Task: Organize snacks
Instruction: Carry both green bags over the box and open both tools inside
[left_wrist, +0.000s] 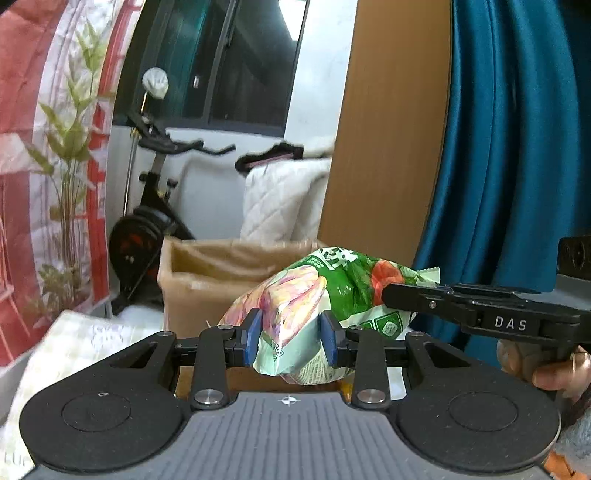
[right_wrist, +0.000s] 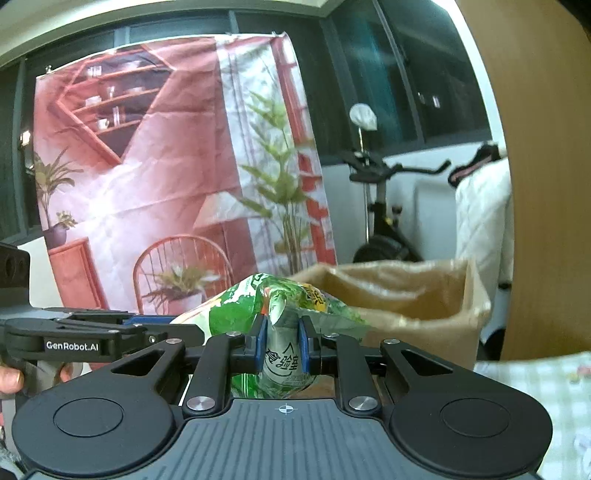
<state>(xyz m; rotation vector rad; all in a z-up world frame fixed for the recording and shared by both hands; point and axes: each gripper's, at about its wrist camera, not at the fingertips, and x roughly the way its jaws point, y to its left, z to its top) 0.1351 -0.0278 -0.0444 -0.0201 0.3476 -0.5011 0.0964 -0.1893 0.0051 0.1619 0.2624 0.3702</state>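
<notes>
Snack bag (left_wrist: 314, 295) glossy crinkled plastic; box (left_wrist: 207, 273) matt brown cardboard; curtain (left_wrist: 517, 147) sheeny cloth

Exercise bike (left_wrist: 147, 206) (beside dark window (left_wrist: 236, 62))

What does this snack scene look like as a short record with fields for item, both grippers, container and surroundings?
item: green snack bag, held up in the air
left gripper: shut on one end of the bag, blue fingers pinching it
right gripper: shut on the opposite crimped end
container: open cardboard box behind the bag
surroundings: exercise bike, teal curtain, printed backdrop
</notes>
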